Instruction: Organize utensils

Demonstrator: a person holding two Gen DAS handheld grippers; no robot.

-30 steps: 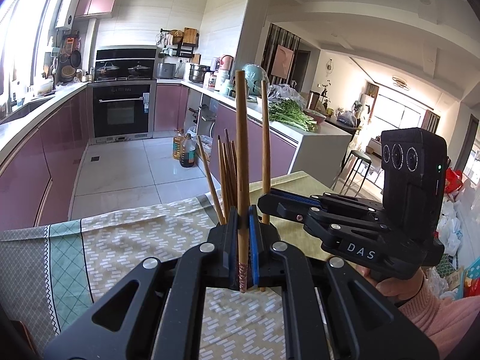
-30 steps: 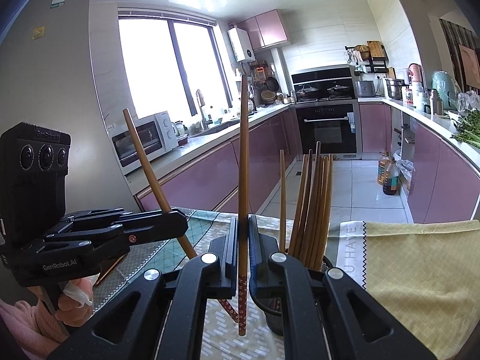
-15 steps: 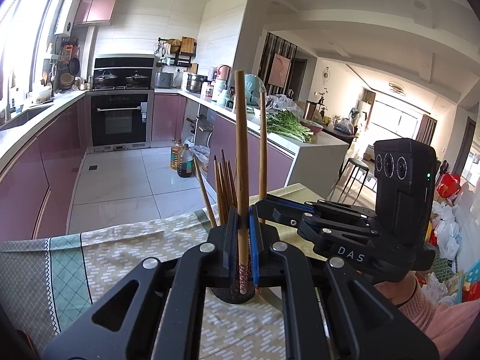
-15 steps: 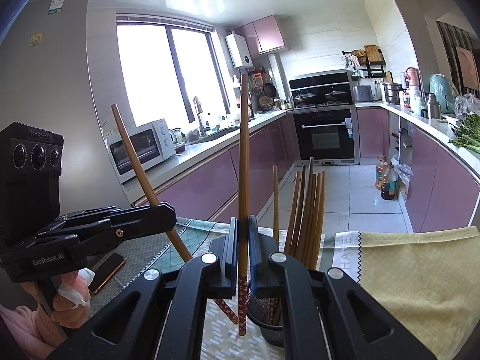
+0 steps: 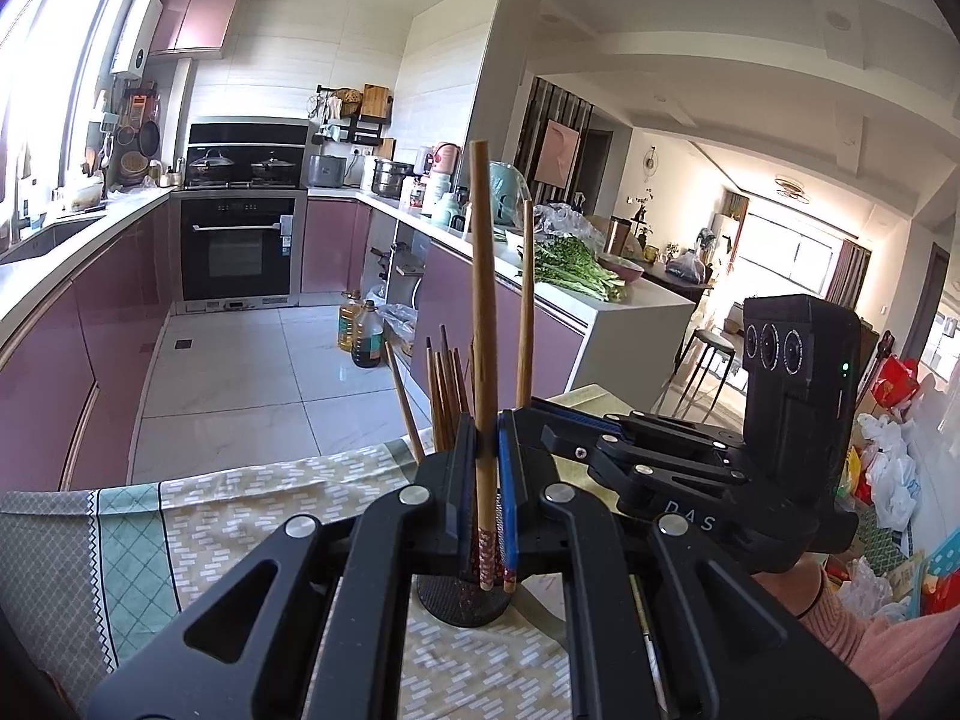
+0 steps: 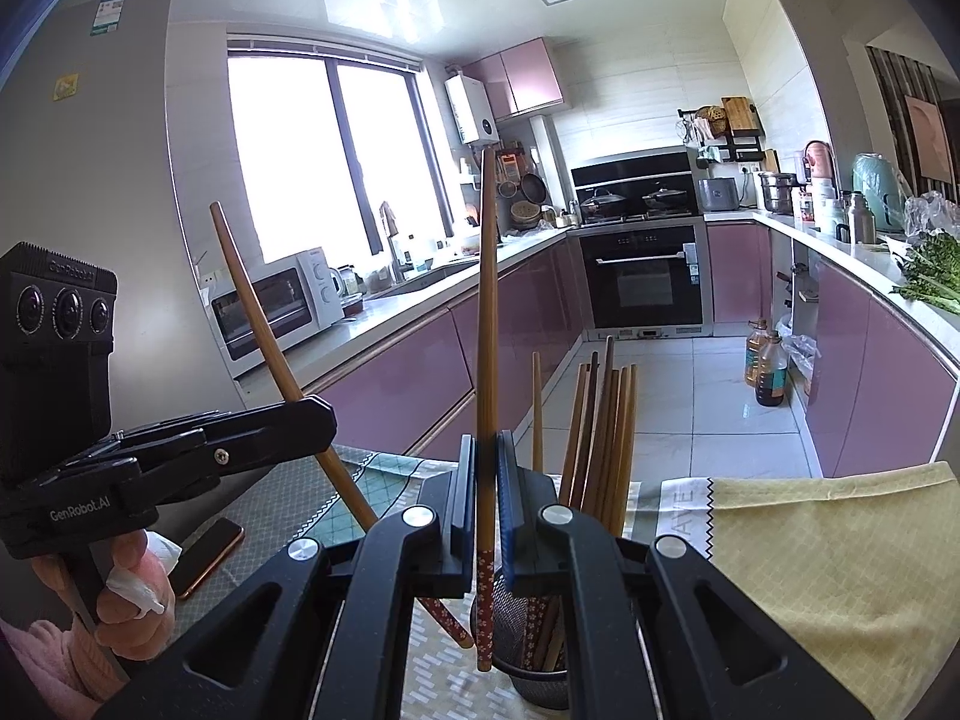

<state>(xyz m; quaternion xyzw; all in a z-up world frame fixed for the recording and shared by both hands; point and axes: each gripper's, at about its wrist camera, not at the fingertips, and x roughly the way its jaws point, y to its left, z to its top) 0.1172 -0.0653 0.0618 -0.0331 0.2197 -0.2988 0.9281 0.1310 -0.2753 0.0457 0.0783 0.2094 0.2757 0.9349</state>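
My left gripper (image 5: 485,438) is shut on a wooden chopstick (image 5: 483,324) held upright, its patterned tip just above the black mesh holder (image 5: 462,600). My right gripper (image 6: 486,456) is shut on another chopstick (image 6: 487,330), upright, its tip over the rim of the same holder (image 6: 534,684). Several chopsticks (image 6: 606,426) stand in the holder. The left gripper (image 6: 324,420) shows in the right wrist view with its chopstick (image 6: 264,324) slanted. The right gripper (image 5: 543,420) shows in the left wrist view with its chopstick (image 5: 527,300).
A patterned tablecloth (image 5: 240,516) covers the table, with a yellow cloth (image 6: 840,552) at right. A phone (image 6: 210,552) lies on the table at left. Pink kitchen cabinets (image 6: 420,372), an oven (image 6: 645,282) and a tiled floor lie beyond the table's edge.
Both grippers have risen a little with their chopsticks, and the holder's base now shows under the left gripper. Both grips are unchanged.
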